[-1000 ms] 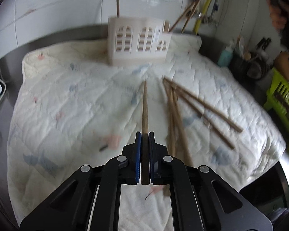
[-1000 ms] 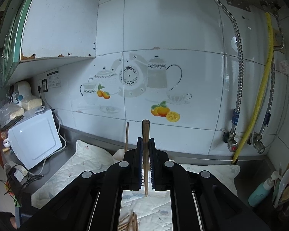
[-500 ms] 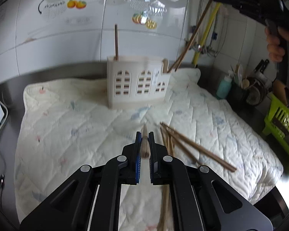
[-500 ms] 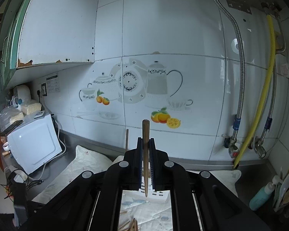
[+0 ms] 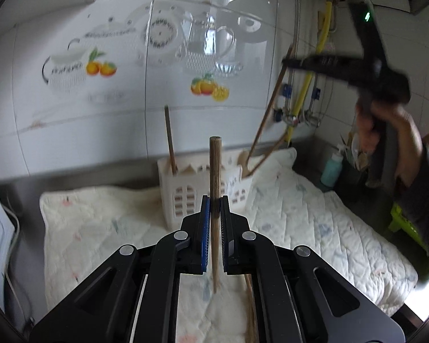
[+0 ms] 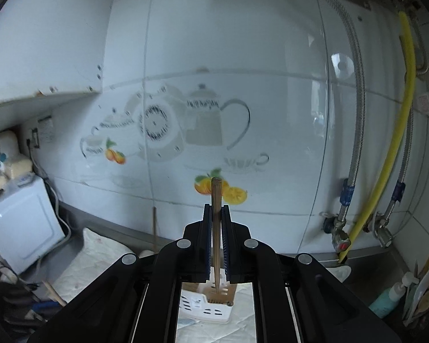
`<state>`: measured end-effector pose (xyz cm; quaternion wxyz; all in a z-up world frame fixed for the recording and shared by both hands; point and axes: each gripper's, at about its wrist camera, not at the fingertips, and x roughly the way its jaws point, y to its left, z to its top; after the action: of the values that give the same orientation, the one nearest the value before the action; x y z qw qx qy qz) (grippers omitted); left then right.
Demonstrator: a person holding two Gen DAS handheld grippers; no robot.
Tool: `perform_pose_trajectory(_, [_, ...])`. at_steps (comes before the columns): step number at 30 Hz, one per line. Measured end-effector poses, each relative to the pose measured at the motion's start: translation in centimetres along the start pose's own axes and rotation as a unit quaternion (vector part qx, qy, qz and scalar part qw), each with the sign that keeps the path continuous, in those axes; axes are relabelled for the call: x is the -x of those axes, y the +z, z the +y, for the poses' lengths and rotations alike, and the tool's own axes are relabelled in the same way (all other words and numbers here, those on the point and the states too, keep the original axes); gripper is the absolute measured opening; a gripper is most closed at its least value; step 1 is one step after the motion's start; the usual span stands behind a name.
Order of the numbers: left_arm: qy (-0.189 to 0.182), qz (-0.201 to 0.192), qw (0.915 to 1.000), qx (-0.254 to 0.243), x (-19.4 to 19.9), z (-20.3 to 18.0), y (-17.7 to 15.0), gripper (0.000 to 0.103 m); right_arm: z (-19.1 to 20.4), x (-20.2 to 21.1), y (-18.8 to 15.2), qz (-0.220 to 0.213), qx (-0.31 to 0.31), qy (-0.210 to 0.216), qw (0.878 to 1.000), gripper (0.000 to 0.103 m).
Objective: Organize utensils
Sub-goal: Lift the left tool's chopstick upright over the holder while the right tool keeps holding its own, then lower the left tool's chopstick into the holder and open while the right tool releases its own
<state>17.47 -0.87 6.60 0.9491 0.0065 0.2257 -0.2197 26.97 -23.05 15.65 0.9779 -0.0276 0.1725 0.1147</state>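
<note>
Chopsticks stand upright in both of my tongs, and the white holder (image 5: 206,191) is the mark for each. My left tongs (image 5: 214,214) are closed tight on a wooden chopstick (image 5: 215,171), its long axis running near vertical, thick end up. The holder sits straight ahead of and below them on the quilted mat (image 5: 314,223), well apart. My right tongs (image 6: 216,228) are clamped the same way on their own chopstick (image 6: 216,197), whose thin tip hangs right over the holder's (image 6: 208,308) open right-end compartment, so I judge the right hand nearer by far (the left has the mat to cross). One chopstick (image 5: 170,140) already stands in the holder's left end, and loose ones (image 5: 250,308) lie on the mat on my side of the holder. A straight lowering should seat the right one.
</note>
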Motion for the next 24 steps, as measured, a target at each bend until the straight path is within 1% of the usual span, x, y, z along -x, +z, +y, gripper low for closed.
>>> perform_pose_trajectory(4, [0.011, -0.038, 0.9992, -0.011, 0.0, 0.1, 3.6, 0.005, -0.7, -2.7, -1.8, 0.030, -0.011, 0.005, 0.999, 0.006])
perform_pose_trajectory(7, [0.024, -0.070, 0.9970, -0.020, -0.4, 0.2, 6.7, 0.005, -0.7, -4.1, -3.0, 0.049, -0.005, 0.005, 0.999, 0.006])
perform_pose_trajectory(10, [0.029, -0.097, 0.9947, -0.018, -0.9, 0.7, 9.6, 0.005, -0.6, -4.7, -3.7, 0.055, 0.000, 0.006, 0.998, 0.006])
perform_pose_trajectory(13, [0.042, -0.126, 0.9910, -0.016, -1.6, 1.1, 12.3, 0.005, -0.7, -4.8, -4.1, 0.056, 0.005, 0.009, 0.998, 0.006])
perform_pose_trajectory(16, [0.055, -0.132, 0.9896, -0.011, -3.4, 1.5, 13.8, 0.005, -0.9, -4.9, -4.5, 0.056, 0.007, 0.011, 0.998, 0.007])
perform_pose_trajectory(18, [0.060, -0.128, 0.9898, -0.012, -4.8, 1.6, 13.9, 0.005, -1.0, -4.9, -4.7, 0.056, 0.009, 0.012, 0.998, 0.006])
perform_pose_trajectory(22, [0.068, -0.103, 0.9923, -0.003, -7.6, 2.4, 13.2, 0.005, -1.0, -5.1, -5.1, 0.059, 0.016, 0.012, 0.998, 0.007])
perform_pose_trajectory(24, [0.064, -0.086, 0.9942, 0.004, -8.7, 2.8, 12.5, 0.005, -1.1, -5.3, -5.4, 0.063, 0.017, 0.013, 0.998, 0.007])
